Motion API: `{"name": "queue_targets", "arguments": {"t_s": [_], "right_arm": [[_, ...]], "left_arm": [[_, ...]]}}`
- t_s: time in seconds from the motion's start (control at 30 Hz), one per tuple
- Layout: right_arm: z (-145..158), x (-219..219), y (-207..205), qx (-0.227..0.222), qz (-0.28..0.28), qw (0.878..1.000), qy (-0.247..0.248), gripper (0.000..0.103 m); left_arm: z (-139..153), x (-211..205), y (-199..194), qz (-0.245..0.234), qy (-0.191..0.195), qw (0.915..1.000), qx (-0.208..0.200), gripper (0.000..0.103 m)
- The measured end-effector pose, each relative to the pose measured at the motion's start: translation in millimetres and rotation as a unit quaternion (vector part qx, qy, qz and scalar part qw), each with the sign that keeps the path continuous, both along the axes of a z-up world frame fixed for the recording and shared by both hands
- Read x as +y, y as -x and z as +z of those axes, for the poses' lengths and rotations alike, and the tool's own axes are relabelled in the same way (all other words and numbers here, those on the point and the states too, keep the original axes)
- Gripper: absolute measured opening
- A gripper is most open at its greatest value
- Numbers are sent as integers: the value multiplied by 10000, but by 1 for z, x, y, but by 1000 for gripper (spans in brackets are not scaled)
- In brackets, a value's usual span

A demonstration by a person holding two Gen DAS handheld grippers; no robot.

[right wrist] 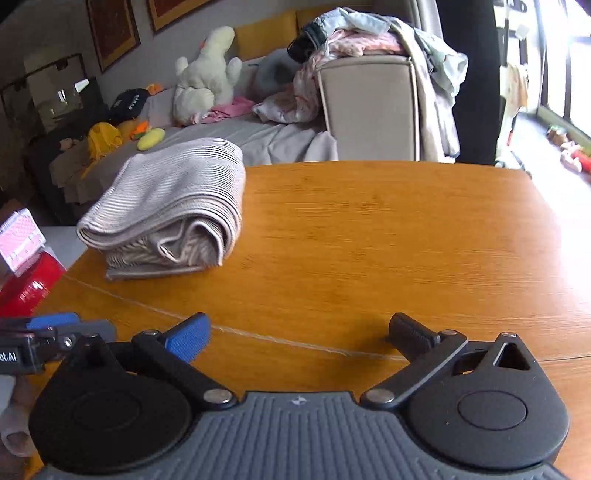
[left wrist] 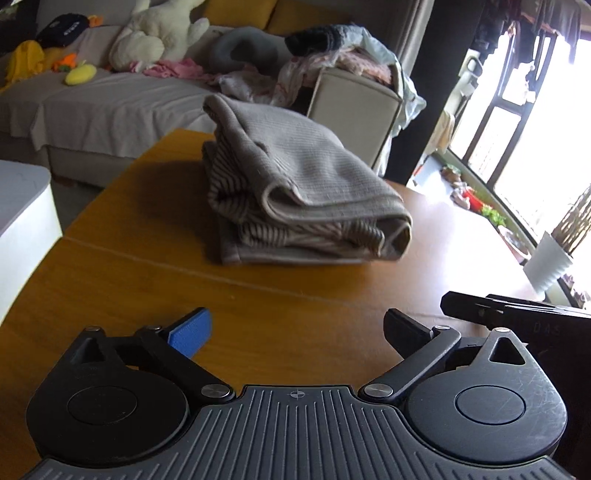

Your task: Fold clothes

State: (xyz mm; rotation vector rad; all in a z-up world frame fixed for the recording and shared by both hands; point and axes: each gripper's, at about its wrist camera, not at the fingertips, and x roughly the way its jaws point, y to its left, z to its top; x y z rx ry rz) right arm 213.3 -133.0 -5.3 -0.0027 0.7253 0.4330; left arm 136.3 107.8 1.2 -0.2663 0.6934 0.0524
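Garment: a folded grey-beige ribbed knit garment (left wrist: 295,184) lies in a thick bundle on the orange-brown wooden table (left wrist: 155,295), near its far left edge, beyond the seam line across the tabletop.
Left gripper: the black two-finger left gripper (left wrist: 297,330) has its jaws spread wide with nothing between them, short of the bundle and not touching it.
Right gripper: the black right gripper (right wrist: 299,332) is likewise spread wide and empty, over bare wood to the right of the bundle.
Behind: a grey-covered sofa (left wrist: 110,99) with a cream plush toy (left wrist: 162,33) and a heap of loose clothes (right wrist: 369,37).
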Motion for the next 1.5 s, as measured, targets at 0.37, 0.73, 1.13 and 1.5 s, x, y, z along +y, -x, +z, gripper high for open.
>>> {"name": "queue_targets", "arguments": {"t_s": [0.37,0.73,1.13,1.5], "right_arm": [[-6,-5,-5,-96,-186,9973,704,103],[-7,2,-15,-126,-100,9975,692,103],[-8,2,-13,-139,-34,9975,694,103],[-7,5,-12,-138,18,9975,687,103]], "left_arm": [[-6,-23,-18,640,-712,9954,62,103],[-7,-29,-26,271,-796,9964,82,103],[-8,-30,-29,352,-813,9960,90,103],[-8,-31,-29,493,-907,9945,149,103]]}}
